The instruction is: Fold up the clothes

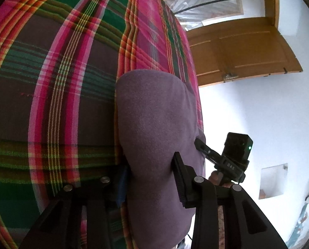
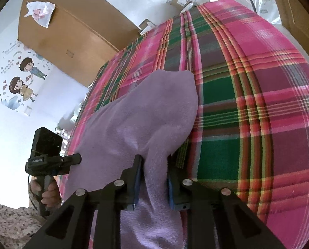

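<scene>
Our left hand-held gripper point(image 1: 152, 178) is clamped on a fold of the purple fleece garment point(image 1: 154, 124), its two fingers pressed into the cloth from either side. Our right hand-held gripper point(image 2: 153, 180) is likewise clenched on the same purple fleece garment point(image 2: 146, 120), with a bunched strip of fleece pinched between its blue-padded fingers point(image 2: 137, 183).

The garment lies on the plaid bedspread point(image 1: 56, 87), at the edge of the bed nearest us, and part of it hangs down past that edge between the two grippers.

The left wrist view shows the right gripper point(image 1: 202, 147) beside the garment, touching its edge, with a wooden door point(image 1: 243, 49) and white wall beyond the bed's edge. The right wrist view shows what the other does not: the left gripper point(image 2: 75, 159) with the person's hand point(image 2: 48, 195) on its handle, a large cardboard box point(image 2: 71, 33) with a plastic bag point(image 2: 41, 13) on it past the far end of the bed, and a cartoon wall sticker point(image 2: 23, 81).

The plaid bedspread point(image 2: 248, 103) stretches bare beyond the garment toward the far side of the bed.
</scene>
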Demonstrator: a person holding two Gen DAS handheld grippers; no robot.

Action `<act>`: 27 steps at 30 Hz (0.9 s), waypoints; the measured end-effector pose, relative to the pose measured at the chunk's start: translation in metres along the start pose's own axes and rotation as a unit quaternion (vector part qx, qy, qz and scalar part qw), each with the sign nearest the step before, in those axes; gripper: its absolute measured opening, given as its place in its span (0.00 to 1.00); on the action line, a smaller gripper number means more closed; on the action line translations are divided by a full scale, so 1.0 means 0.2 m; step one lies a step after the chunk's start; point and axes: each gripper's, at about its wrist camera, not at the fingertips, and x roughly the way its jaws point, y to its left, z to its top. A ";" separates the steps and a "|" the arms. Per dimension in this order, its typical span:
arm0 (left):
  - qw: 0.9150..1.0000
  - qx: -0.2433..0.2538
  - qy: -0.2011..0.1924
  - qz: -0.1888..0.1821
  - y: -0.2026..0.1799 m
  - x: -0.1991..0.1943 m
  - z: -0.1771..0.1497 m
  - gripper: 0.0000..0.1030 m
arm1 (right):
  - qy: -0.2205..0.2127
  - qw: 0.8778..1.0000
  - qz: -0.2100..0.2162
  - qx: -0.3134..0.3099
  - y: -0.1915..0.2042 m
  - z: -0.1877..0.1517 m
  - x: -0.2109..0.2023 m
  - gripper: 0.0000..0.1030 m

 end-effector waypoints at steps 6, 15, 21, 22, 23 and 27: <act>1.000 0.004 -0.011 0.013 -0.02 -0.01 -0.02 0.38 | -0.019 1.000 -0.015 0.000 0.06 -0.02 0.00 0.16; 1.000 0.002 -0.018 -0.002 -0.03 -0.04 -0.03 0.37 | -0.052 0.999 0.000 0.008 0.13 0.00 -0.08 0.15; 1.000 0.009 -0.023 -0.014 -0.06 -0.06 0.00 0.35 | -0.062 0.998 0.003 0.009 0.17 0.02 -0.08 0.15; 1.000 0.009 -0.022 -0.014 -0.06 -0.07 0.00 0.35 | -0.061 0.998 0.005 0.010 0.17 0.03 -0.08 0.15; 1.000 0.009 -0.022 -0.016 -0.06 -0.07 0.01 0.35 | -0.060 0.998 0.006 0.011 0.16 0.03 -0.07 0.15; 0.999 0.010 -0.024 -0.020 -0.07 -0.07 0.03 0.33 | -0.043 0.999 -0.015 0.006 0.13 0.04 -0.05 0.15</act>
